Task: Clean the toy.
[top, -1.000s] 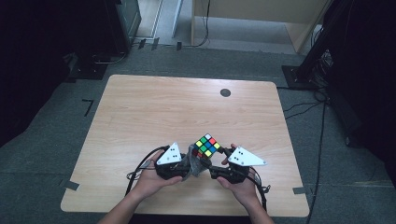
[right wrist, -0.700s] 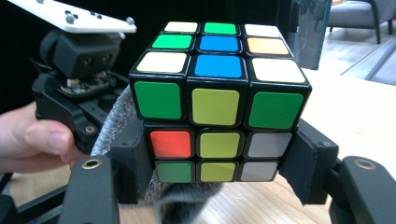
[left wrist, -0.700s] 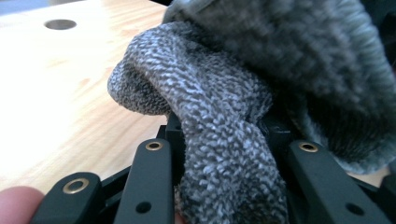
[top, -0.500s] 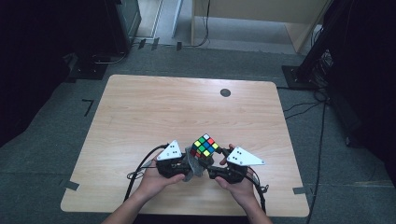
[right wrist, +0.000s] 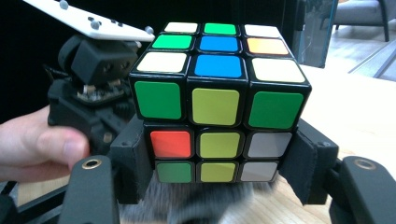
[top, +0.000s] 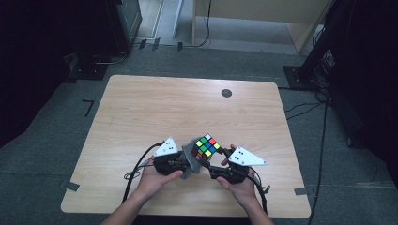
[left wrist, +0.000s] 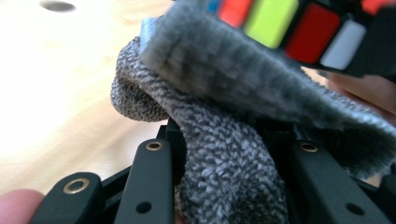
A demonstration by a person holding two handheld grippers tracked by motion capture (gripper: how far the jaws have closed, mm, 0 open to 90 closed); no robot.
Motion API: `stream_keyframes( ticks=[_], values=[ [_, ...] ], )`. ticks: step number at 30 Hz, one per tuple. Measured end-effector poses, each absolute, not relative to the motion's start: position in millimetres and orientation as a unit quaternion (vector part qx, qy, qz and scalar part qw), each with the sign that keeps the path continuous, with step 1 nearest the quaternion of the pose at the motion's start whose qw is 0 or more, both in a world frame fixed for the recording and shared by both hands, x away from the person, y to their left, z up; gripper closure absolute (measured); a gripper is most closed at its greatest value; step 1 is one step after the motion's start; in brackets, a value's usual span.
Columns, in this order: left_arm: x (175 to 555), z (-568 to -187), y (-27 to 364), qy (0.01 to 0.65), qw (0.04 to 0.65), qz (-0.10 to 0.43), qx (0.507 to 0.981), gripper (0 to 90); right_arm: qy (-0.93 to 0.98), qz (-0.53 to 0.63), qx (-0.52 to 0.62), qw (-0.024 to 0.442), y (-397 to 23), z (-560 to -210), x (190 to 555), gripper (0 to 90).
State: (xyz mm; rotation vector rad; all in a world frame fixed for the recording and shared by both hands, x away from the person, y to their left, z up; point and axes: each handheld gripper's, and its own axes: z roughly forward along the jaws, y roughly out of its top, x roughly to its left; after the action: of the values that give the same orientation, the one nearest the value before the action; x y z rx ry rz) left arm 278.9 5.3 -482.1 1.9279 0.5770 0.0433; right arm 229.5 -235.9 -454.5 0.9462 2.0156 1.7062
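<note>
Right tongs (right wrist: 215,182) clamped on cube (right wrist: 219,112); left tongs (left wrist: 224,154) pinching cloth (left wrist: 224,140) below it. Wooden tabletop (top: 155,108), grey floor around.

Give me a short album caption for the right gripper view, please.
Right gripper clamps a scrambled Rubik's cube above a grey cloth on a wooden table.

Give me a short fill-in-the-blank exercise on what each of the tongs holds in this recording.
1. The right tongs grip the puzzle cube by its two ____ layers.
2. The left tongs are shut on a grey ____.
3. In the right gripper view, the middle sticker of the cube's facing side is ____.
4. The wooden table has a dark round ____ near its far edge.

Missing words: lower; cloth; yellow; hole
</note>
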Motion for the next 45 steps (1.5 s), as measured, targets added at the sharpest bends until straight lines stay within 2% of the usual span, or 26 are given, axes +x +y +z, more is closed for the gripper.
stream_keyframes(
  ticks=[2,7,11,14,18,24,29,32,38,45],
  values=[
    [275.2,-480.0,2.4,0.230,0.535,0.031,0.813,65.6,0.710,0.594,0.338,0.168,-235.2,-456.3,230.1,35.0],
    [282.3,-474.3,15.9,0.259,0.546,0.047,0.795,66.3,0.698,0.599,0.352,0.175,-245.5,-456.2,233.2,35.0],
    [287.0,-473.4,22.6,0.276,0.557,0.033,0.782,66.4,0.696,0.599,0.356,0.176,-247.7,-455.8,233.9,35.0],
    [280.3,-479.8,8.2,0.255,0.541,0.011,0.801,65.6,0.696,0.604,0.352,0.161,-241.6,-455.6,232.3,35.0],
    [275.1,-477.5,2.9,0.226,0.538,0.013,0.812,65.2,0.699,0.603,0.352,0.159,-240.3,-457.4,233.1,35.0],
    [282.1,-476.4,12.2,0.249,0.547,0.008,0.799,65.3,0.692,0.601,0.365,0.164,-248.5,-457.8,235.3,35.0],
    [277.5,-482.0,1.9,0.235,0.539,-0.013,0.809,62.3,0.701,0.599,0.355,0.151,-240.3,-457.7,232.6,35.0],
    [277.2,-481.5,2.2,0.231,0.538,-0.007,0.811,62.3,0.707,0.596,0.347,0.156,-237.5,-457.9,231.5,35.0],
    [287.2,-476.4,19.0,0.267,0.554,-0.013,0.789,62.9,0.694,0.596,0.371,0.161,-251.5,-460.4,237.3,35.0],
    [282.6,-482.0,7.5,0.250,0.548,-0.037,0.798,60.7,0.694,0.604,0.366,0.136,-246.9,-460.2,236.2,35.0]
  ],
)
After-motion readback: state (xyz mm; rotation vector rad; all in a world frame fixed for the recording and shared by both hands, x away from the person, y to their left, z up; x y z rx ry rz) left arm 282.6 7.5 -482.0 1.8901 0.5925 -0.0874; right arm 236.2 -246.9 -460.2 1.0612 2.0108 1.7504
